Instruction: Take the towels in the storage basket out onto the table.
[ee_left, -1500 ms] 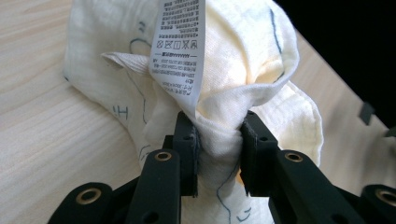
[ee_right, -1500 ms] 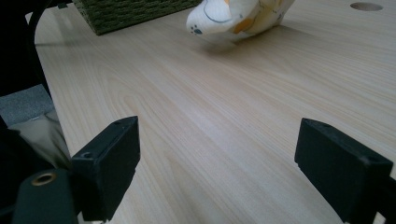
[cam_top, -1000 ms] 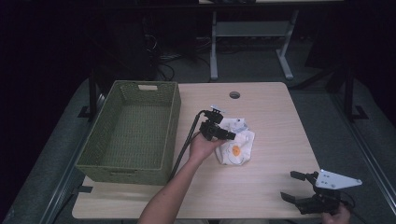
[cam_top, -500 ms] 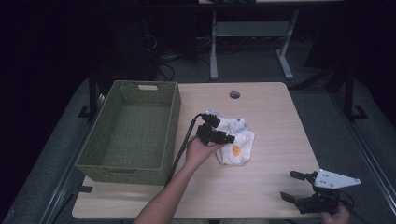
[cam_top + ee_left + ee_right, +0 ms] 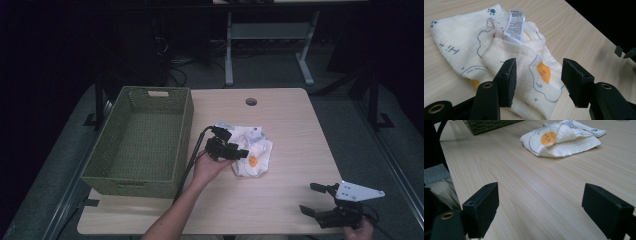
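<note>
Your left claw (image 5: 537,81) has just been opening over the folded cloth (image 5: 251,156), which lies free on the worktop (image 5: 290,200) beside the basket (image 5: 142,145), w/ right claw (image 5: 317,200) idle, wide open, so fold's prob. done.

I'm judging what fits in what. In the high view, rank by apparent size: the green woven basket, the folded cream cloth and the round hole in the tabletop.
1. Green woven basket, clearly largest.
2. Folded cream printed cloth.
3. Round hole in the tabletop, smallest.
</note>
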